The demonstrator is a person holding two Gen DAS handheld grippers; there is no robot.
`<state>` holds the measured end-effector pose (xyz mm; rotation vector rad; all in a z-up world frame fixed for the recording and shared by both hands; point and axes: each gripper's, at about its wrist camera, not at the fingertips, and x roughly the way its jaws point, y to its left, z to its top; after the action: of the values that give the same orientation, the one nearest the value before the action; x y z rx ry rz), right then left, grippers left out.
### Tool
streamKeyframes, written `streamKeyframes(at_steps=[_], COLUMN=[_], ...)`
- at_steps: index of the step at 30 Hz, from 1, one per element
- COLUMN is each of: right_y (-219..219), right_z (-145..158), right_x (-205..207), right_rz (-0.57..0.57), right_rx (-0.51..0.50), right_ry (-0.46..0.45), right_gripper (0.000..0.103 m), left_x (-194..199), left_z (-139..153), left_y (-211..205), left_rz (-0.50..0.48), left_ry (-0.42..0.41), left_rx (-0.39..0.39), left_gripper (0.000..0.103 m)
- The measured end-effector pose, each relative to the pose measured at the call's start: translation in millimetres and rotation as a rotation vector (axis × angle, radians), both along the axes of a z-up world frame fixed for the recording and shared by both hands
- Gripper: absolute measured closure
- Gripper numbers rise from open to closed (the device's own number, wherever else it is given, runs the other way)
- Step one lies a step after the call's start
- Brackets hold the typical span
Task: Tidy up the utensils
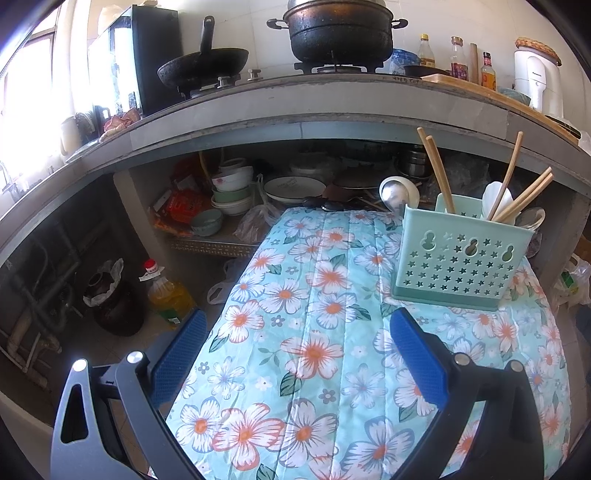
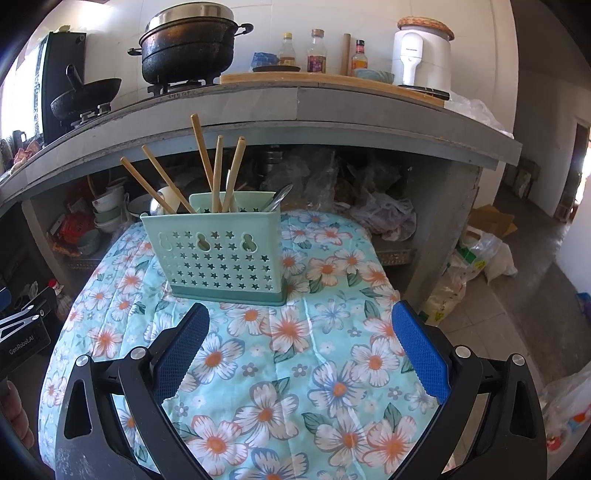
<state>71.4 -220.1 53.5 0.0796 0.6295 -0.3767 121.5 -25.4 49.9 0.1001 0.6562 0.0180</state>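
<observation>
A mint-green utensil holder (image 1: 458, 258) with star cut-outs stands on a floral-clothed table (image 1: 314, 332). It also shows in the right wrist view (image 2: 218, 254). Several wooden chopsticks (image 2: 218, 173) and spoons (image 1: 496, 197) stand in it. A metal ladle (image 1: 393, 194) shows just behind its left side. My left gripper (image 1: 299, 325) is open and empty, low over the cloth, left of and nearer than the holder. My right gripper (image 2: 301, 325) is open and empty, just in front of the holder.
A concrete counter (image 1: 332, 107) runs behind the table with a big black pot (image 1: 340, 33), a wok (image 1: 203, 66) and bottles (image 2: 317, 51). Bowls and plates (image 1: 232, 192) sit under it. An oil jug (image 1: 171, 295) and a dark jar (image 1: 114, 306) stand on the floor at left, bags (image 2: 472, 266) at right.
</observation>
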Motion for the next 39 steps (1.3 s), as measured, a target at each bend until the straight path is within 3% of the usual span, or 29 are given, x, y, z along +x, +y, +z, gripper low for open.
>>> streamKeyframes(at_steps=[39], right_y=[2.0], right_z=[3.9], right_x=[3.0], right_rz=[0.023], right_rx=[-0.001], right_ry=[0.0], right_gripper=[0.008], left_x=[-1.3], left_z=[3.1], left_y=[-2.0], left_rz=[0.005], left_ry=[-0.012], left_rx=[0.011], left_gripper=[0.006])
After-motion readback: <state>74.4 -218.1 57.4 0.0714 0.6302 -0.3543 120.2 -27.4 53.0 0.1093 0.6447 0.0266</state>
